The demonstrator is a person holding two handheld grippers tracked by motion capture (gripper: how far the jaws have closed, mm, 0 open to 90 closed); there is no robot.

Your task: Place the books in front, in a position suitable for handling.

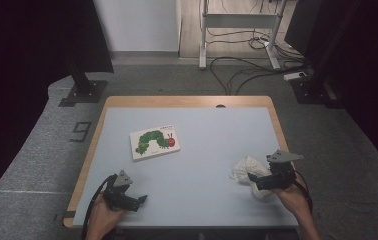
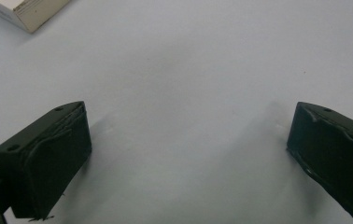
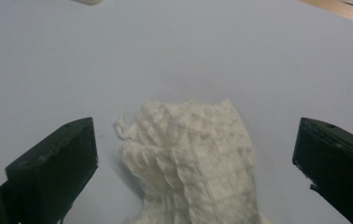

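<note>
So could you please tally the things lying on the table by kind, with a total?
Picture book with a caterpillar cover: 1
White knitted cloth, crumpled: 1
Total: 2

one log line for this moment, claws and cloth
right claw: open, white cloth between jaws, untouched | left claw: open, empty | cloth: crumpled on table, near right | book: flat, apart
</note>
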